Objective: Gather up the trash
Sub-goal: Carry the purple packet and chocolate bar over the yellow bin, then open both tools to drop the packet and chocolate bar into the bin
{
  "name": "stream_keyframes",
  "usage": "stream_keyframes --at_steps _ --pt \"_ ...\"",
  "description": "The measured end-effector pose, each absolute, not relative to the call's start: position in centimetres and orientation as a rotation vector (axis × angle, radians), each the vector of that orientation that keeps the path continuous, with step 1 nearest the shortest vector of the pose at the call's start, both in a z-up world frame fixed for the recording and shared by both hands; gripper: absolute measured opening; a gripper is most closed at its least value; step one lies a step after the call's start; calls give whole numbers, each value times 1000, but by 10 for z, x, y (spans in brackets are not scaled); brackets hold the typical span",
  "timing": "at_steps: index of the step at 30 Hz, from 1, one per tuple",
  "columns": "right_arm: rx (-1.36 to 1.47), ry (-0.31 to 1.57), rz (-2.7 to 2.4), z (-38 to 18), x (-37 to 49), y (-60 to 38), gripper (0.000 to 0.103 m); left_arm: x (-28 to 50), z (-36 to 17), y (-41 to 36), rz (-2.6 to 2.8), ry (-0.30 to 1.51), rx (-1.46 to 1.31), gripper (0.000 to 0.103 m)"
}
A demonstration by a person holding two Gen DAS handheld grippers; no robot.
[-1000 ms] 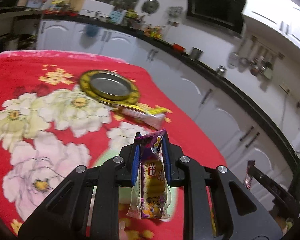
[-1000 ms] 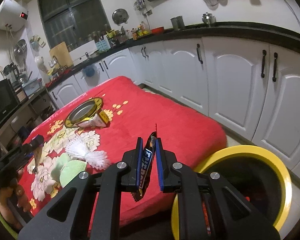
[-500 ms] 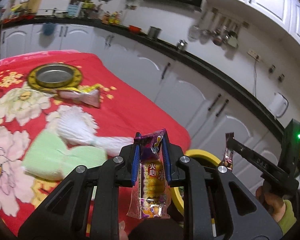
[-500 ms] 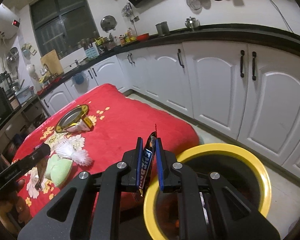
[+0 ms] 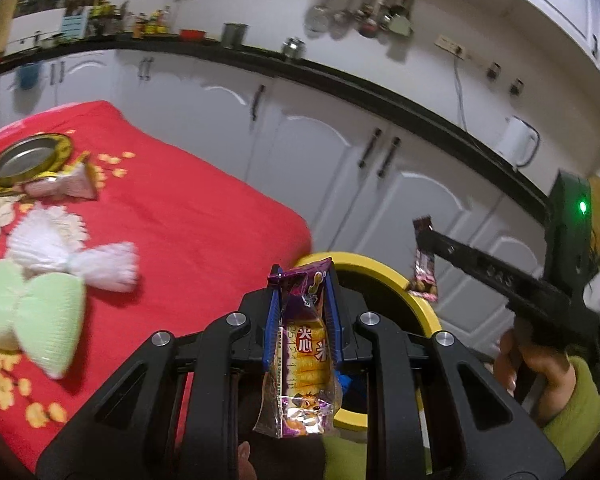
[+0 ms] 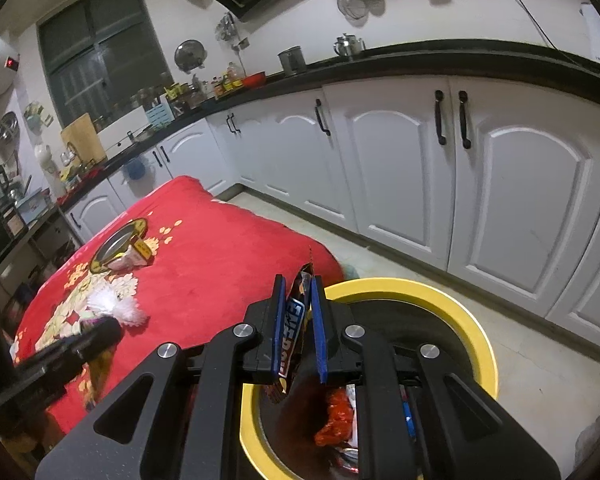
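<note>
Glossy crinkled foil wrapper (image 5: 300,354), shiny metal dish (image 5: 26,159), soft fuzzy red blanket (image 5: 204,220), smooth yellow plastic bin rim (image 6: 452,304), and glossy white cabinet doors (image 6: 388,168).

I am viewing a table covered by a red floral cloth (image 5: 204,220). Lying directly on the cloth: a round metal dish with a gold rim (image 5: 24,160) at the far end, a silver-and-yellow wrapper (image 5: 66,184) touching that rim, a white frilled item (image 5: 76,256) nearer me, and a pale green ribbed item (image 5: 40,320) just beside it. On the tiled floor (image 6: 540,372), a yellow-rimmed bin (image 6: 460,308) is standing against the table's near corner, holding wrappers
</note>
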State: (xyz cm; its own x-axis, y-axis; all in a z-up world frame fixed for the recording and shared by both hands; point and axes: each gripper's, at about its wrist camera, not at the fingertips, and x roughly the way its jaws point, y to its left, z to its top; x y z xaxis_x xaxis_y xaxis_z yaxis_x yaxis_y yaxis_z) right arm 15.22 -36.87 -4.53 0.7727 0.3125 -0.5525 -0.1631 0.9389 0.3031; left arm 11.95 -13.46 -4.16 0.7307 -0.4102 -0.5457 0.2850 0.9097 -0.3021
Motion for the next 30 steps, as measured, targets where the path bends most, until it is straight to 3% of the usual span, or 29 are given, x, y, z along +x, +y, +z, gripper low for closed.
stream_keyframes --at_steps 19,30 --pt "328 703 260 -59 161 -427 15 140 -93 -223 -611 761 -69 14" --pt "373 726 275 -66 168 -443 15 151 -124 -237 -614 832 -28 15"
